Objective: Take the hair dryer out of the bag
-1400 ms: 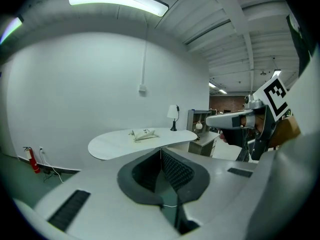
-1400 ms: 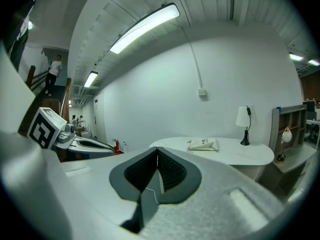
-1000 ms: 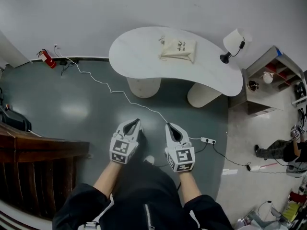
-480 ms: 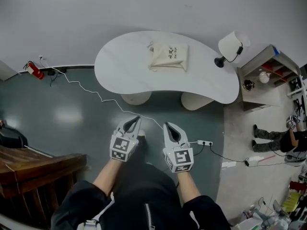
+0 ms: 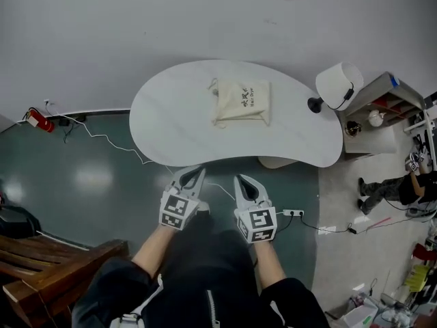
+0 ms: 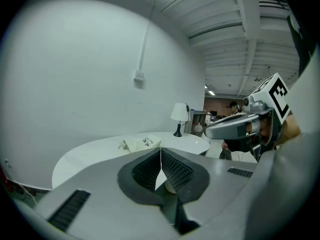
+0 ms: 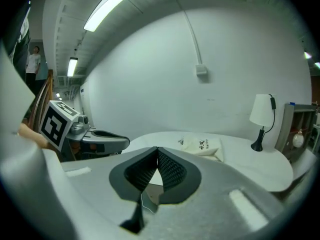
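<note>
Left gripper [image 5: 194,174] and right gripper [image 5: 243,181] were both clenched and empty
The cream cloth bag [image 5: 242,102] lay flat on the white curved table [image 5: 157,125], ahead of both grippers and apart from them

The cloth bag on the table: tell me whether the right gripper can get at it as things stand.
Probably not from here: the right gripper hangs short of the table, jaws shut, and the bag lies near its middle. Nothing on the table blocks the way, though.

Cream bag [image 5: 242,102] on white table [image 5: 171,121]
</note>
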{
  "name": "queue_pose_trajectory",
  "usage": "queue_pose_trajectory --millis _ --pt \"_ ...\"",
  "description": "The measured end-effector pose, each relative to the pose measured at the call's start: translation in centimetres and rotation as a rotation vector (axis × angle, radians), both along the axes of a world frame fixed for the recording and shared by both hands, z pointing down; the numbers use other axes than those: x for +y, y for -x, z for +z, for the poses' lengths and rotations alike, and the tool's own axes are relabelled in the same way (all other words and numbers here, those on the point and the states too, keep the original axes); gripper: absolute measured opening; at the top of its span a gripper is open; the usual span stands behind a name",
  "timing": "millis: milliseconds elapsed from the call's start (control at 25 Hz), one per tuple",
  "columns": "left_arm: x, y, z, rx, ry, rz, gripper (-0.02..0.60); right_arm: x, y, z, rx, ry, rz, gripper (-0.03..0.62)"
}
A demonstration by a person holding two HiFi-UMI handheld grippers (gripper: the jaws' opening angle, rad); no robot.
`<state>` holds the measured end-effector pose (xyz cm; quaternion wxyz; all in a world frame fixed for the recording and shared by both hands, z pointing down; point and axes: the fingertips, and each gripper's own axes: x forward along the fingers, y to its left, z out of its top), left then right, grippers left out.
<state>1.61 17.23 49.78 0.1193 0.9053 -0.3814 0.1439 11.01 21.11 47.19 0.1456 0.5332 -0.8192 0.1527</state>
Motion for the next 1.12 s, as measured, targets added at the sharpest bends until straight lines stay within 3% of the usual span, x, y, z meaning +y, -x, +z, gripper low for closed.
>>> queue_pose_trajectory --millis 200,680,1120 --pt "-2.8 0.9 0.2 0.019 0.015 0.006 0.012 -2.6 1.2 -0.2 -0.032 0.040 0.011 0.003" --pt "-5.9 3.8 1.4 0.031 0.032 -0.063 0.012 -6.5 2.5 -1.2 0.003 -0.012 -0.005 0.004" --pt "-13.2 3.0 1.1 -0.001 0.014 -0.108 0.012 -15.3 1.4 -0.3 -0.041 -0.015 -0.021 0.003"
